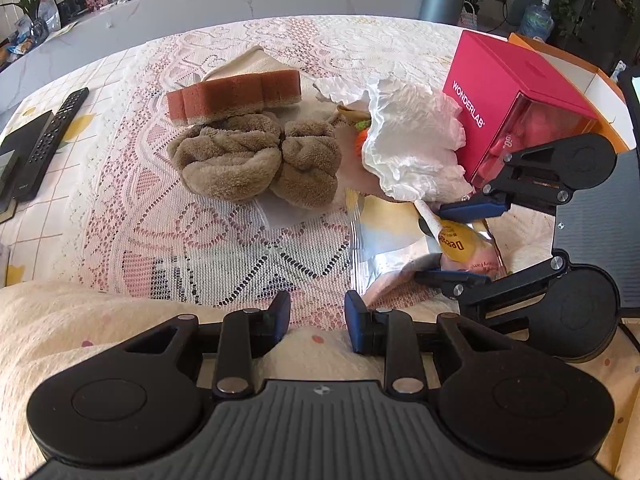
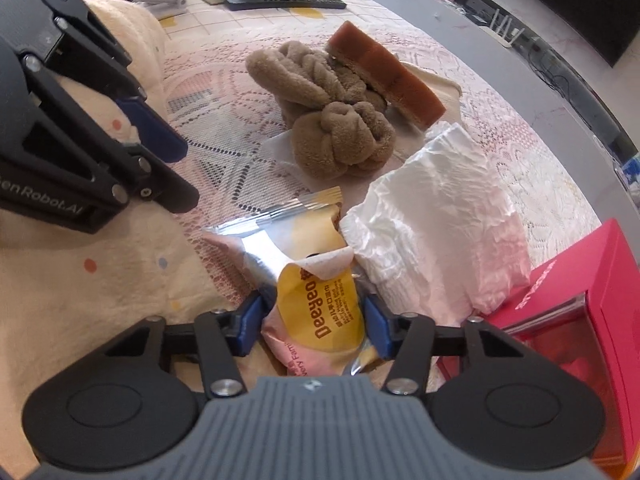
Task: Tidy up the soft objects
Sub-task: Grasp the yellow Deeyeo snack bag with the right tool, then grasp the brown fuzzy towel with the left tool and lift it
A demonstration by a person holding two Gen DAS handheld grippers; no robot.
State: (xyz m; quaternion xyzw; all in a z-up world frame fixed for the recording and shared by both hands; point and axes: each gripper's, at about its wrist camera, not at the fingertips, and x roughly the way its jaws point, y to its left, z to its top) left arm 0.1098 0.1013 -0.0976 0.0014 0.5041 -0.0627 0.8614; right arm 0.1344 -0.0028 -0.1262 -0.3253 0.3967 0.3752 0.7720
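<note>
Near the pink box (image 2: 576, 300), the right gripper (image 2: 314, 322) has its fingers clamped on a yellow snack packet (image 2: 320, 308) lying on the tabletop (image 1: 224, 236). Beside it the left gripper (image 1: 318, 316) hovers, fingers apart, over a cream blanket (image 1: 80, 320).

A white lace cloth (image 1: 224, 236) covers the tabletop. The brown towels (image 1: 256, 160) look fluffy terry; the sponge (image 1: 236, 96) is porous and matt. The snack packet (image 2: 316, 300) is glossy, crinkled foil; the pink box (image 1: 504, 92) is smooth matt card.
</note>
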